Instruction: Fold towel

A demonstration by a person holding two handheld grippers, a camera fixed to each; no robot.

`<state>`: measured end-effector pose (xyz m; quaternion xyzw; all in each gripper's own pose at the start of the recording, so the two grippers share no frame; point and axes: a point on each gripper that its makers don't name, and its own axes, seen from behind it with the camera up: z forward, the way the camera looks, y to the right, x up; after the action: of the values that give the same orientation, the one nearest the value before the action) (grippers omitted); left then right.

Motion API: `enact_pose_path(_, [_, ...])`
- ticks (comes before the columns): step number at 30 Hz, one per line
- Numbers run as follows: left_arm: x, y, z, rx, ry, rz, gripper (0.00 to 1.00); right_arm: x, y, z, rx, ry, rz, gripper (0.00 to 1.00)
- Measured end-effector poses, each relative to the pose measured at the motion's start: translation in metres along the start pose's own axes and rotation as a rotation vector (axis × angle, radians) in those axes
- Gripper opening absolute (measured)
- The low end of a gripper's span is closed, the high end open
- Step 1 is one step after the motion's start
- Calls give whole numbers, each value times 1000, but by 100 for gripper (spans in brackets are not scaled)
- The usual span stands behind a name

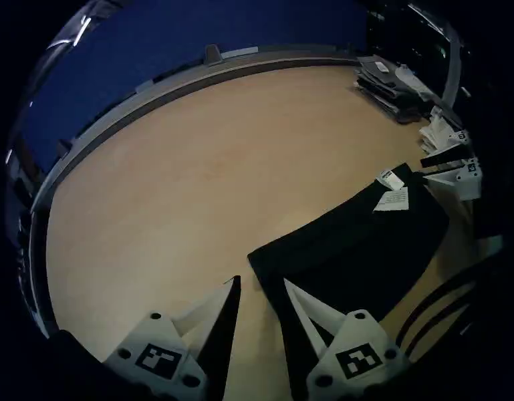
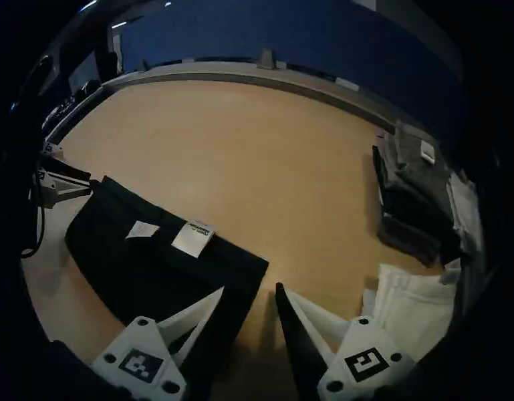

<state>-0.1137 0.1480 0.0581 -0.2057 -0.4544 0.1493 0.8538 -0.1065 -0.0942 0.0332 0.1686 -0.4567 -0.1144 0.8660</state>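
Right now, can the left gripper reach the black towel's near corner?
Probably yes. The left gripper is open, and the near corner of the black towel lies flat on the table just ahead of its fingers, nothing between.

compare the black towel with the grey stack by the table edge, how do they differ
The black towel is near black, while the grey stack is grey. The black towel lies low and flat as one piece, whereas the grey stack is several folded pieces piled up. The black towel shows two white labels and the grey stack shows one. Both rest on the wooden table.
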Motion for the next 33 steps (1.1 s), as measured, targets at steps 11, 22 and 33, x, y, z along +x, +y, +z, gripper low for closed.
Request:
enact_pose_path(11, [9,-11,2,39,17,-2,57,12,17,2,-77,26,-5,97])
enact_pose_path(22, [13,-23,-4,67,35,-14,95,27,26,-1,-125,80,-2,100])
enact_pose_path(33, [18,-26,-15,77,64,-27,97,35,22,-15,-116,109,-1,100])
